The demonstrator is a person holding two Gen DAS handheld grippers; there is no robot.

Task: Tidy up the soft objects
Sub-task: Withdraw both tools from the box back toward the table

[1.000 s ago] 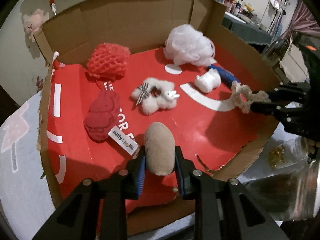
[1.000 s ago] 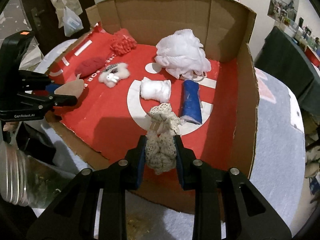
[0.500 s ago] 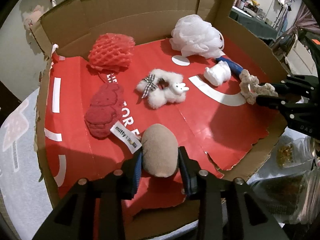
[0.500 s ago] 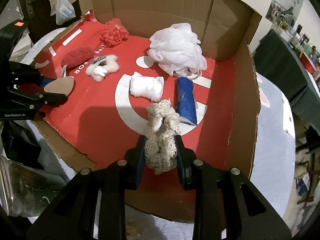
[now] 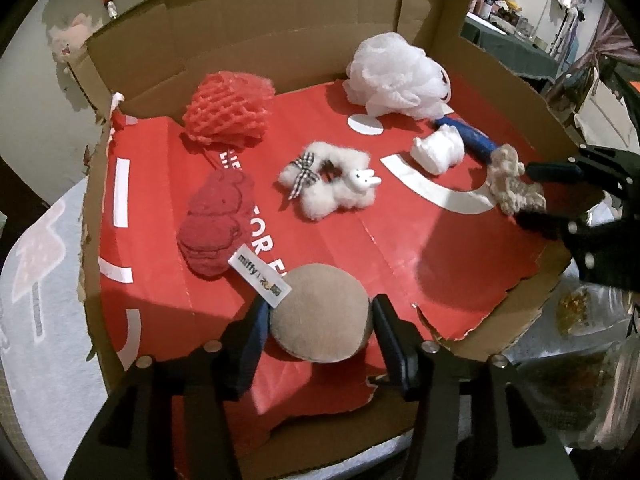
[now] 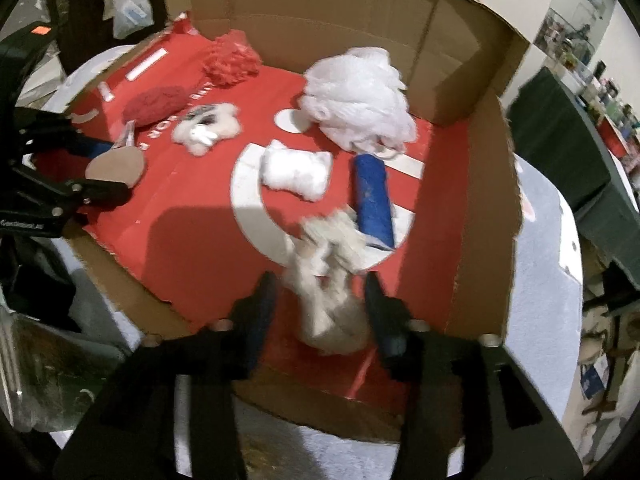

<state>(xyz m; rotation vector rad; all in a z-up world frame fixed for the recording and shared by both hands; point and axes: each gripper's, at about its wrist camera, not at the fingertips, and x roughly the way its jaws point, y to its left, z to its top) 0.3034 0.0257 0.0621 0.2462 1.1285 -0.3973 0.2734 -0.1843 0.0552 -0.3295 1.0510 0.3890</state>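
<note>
Right wrist view is motion-blurred around the cream crochet scrunchie (image 6: 332, 280), so its weave is hard to read there; both views cut the gripper bodies off at the bottom edge, and the clutter on the shelves behind the box is too small to tell. Surface is a shallow cardboard box (image 5: 280, 20) with a red printed liner, torn along the near edge, sitting on a pale grey mat (image 5: 36, 280); white wall behind, dark green cloth-covered table (image 6: 560, 140) off to the right. Left gripper (image 5: 320, 320) has just been opening: the tan round pad (image 5: 320, 316) lies flat on the liner between its jaws, slight gap on each side, white "miffy" label at its upper left edge. Right gripper (image 6: 320, 296) has just been opening too: the scrunchie sits between the jaws, clear of both pads, on the liner near the front right, just beside the blue roll (image 6: 374, 200). Already in the box: white mesh pouf (image 5: 396, 76) at the back, red foam net (image 5: 228, 108) back left, dark red plush (image 5: 216, 220) left, fluffy white scrunchie (image 5: 332, 184) with a checked bow in the middle, small white wad (image 5: 438, 150) beside the blue roll.
</note>
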